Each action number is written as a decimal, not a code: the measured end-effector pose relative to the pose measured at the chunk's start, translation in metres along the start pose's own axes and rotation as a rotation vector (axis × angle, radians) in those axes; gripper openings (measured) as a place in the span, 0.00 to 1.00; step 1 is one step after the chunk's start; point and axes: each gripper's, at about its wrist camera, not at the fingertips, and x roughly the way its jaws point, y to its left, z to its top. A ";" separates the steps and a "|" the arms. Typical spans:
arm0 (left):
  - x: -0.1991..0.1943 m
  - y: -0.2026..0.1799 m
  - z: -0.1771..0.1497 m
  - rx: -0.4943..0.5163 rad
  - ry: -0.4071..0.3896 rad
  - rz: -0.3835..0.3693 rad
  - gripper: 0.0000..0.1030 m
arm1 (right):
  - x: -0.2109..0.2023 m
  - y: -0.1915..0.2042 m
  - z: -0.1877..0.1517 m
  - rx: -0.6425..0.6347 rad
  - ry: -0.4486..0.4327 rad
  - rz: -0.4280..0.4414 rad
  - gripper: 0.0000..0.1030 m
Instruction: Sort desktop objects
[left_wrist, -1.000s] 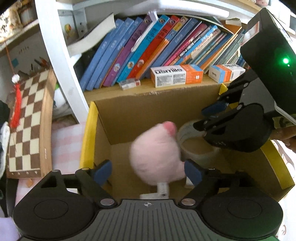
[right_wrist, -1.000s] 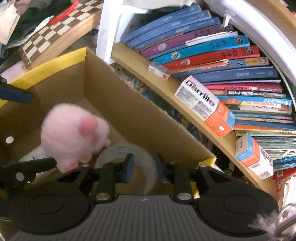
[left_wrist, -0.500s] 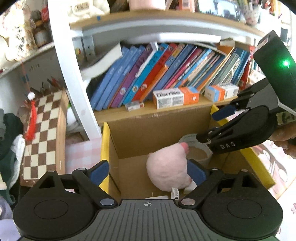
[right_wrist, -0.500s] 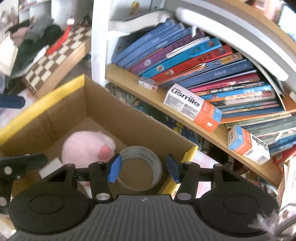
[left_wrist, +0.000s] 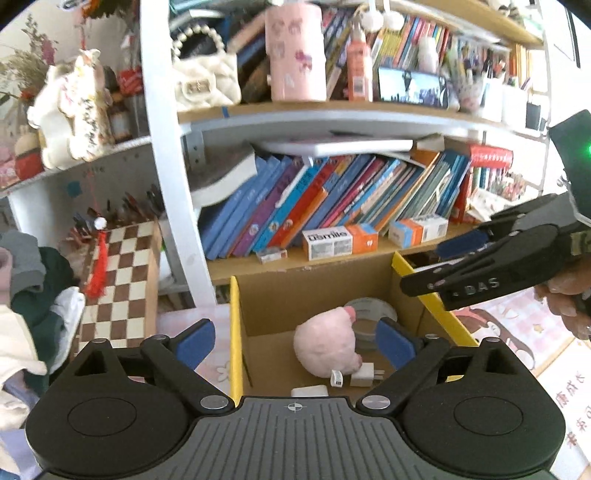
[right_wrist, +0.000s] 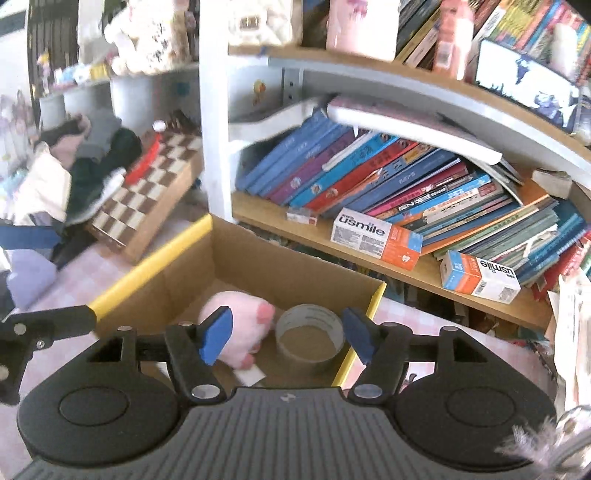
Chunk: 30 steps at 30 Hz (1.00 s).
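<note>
left tongs (left_wrist: 295, 341): wide, empty | right tongs (right_wrist: 288, 334): just opening, seemingly empty

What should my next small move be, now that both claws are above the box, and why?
Probably swing one claw away to find the next loose desk item. The pink plush and tape roll lie inside the cardboard box; left claw and right claw are open, holding nothing.

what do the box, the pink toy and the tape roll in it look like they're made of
Box: looks like corrugated cardboard, matte brown walls, with yellow along the top edges.
Pink toy: plush fabric, judging by its fuzzy, soft outline; the filling cannot be seen.
Tape roll: probably plastic packing tape, grey-beige with a slight sheen, on what seems a cardboard core.
</note>
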 end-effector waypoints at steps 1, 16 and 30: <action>-0.006 0.002 -0.002 -0.008 -0.004 0.000 0.95 | -0.007 0.003 -0.003 0.006 -0.006 -0.001 0.64; -0.065 0.014 -0.062 -0.034 0.046 -0.007 0.95 | -0.082 0.051 -0.071 0.066 -0.016 -0.088 0.72; -0.103 0.019 -0.112 -0.044 0.103 -0.020 0.95 | -0.109 0.102 -0.143 0.127 0.044 -0.150 0.73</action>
